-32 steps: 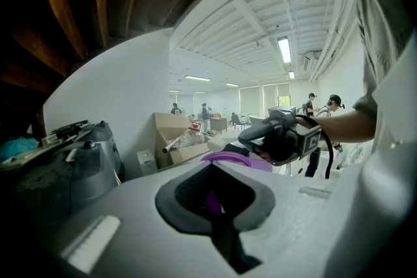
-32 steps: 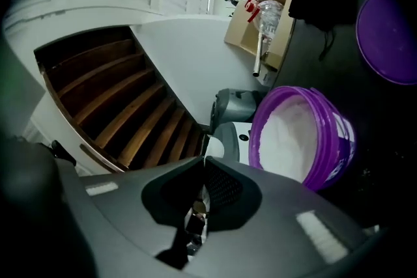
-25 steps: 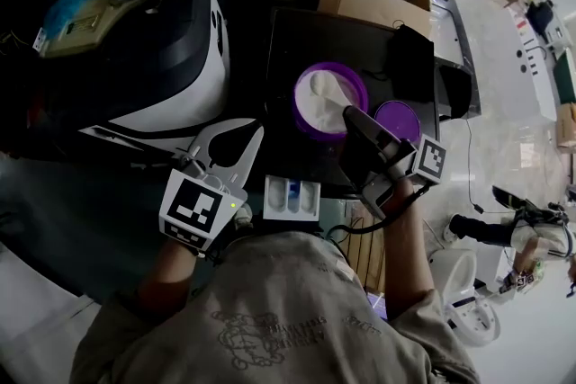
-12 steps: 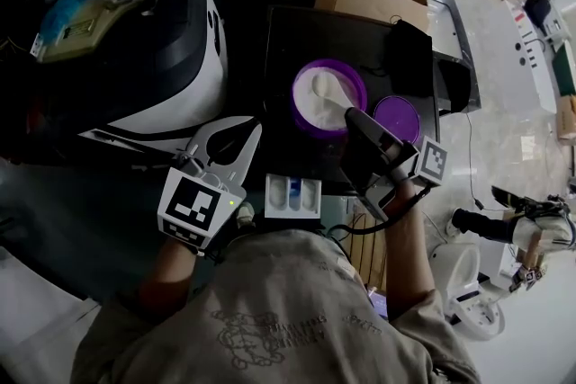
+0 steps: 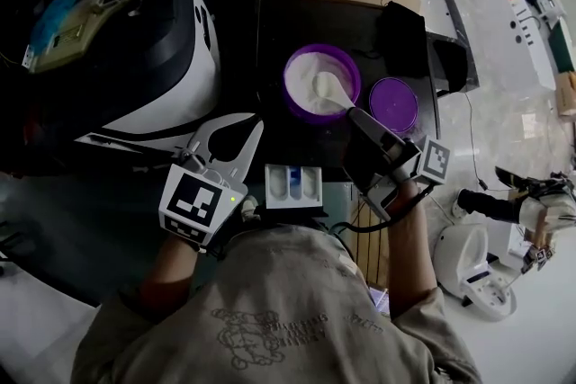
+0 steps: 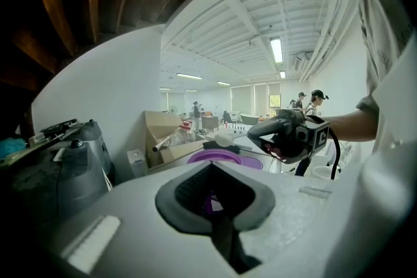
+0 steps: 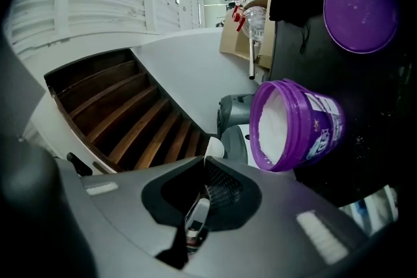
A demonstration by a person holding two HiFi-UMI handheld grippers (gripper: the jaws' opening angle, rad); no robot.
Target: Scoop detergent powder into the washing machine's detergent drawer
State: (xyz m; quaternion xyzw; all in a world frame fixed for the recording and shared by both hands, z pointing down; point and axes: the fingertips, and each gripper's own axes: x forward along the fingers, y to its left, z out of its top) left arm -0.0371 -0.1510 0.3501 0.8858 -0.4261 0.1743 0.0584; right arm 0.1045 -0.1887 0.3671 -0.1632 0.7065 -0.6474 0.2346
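The purple tub (image 5: pixel 287 85) of powder sits just ahead of our right gripper (image 5: pixel 353 115), whose jaws are clamped on the scoop (image 5: pixel 326 88) handle, with the bowl out front over the powder. The drawer (image 5: pixel 273 200) is back behind those jaws, so we'd keep the bowl level and carry slowly. Our left gripper (image 5: pixel 255 129) is closed on nothing, drawer just beside it.
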